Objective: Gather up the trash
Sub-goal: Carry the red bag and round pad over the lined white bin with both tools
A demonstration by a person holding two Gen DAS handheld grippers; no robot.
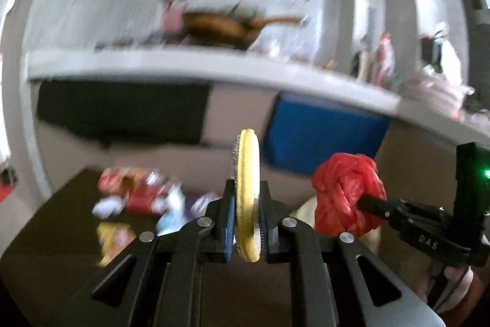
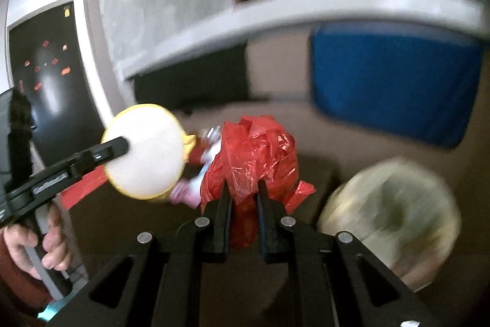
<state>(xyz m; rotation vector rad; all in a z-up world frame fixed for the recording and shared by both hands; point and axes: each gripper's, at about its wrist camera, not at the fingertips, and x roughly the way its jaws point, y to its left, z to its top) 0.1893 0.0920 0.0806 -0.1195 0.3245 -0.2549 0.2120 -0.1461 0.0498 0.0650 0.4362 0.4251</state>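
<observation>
- Left wrist view: the left gripper (image 1: 247, 216) is clamped on a round, flat scrubbing pad with a yellow fabric rim and a white face (image 1: 247, 189), held upright and edge-on between the blue-lined fingers (image 1: 230, 219)
- To its right the right gripper (image 1: 366, 201) comes in from the side, its tip buried in a crumpled red plastic bag (image 1: 346, 192), lifted clear of the dark brown table (image 1: 61, 229)
- On the table to the left lies a blurred scatter of red, yellow and white snack wrappers (image 1: 134, 198); behind stand a grey counter edge (image 1: 183, 66) and a blue bin (image 1: 321, 137)
- Right wrist view: the right gripper (image 2: 244, 204) is closed on the red bag (image 2: 257, 155), which bulges above its black fingers (image 2: 222, 213)
- At left the left gripper (image 2: 122, 146), held by a hand (image 2: 36, 247), pinches the pad (image 2: 147, 152), white face to the camera
- A blurred pale round basket (image 2: 392, 222) sits low at right, the wrappers (image 2: 196, 170) peeking out behind pad and bag
</observation>
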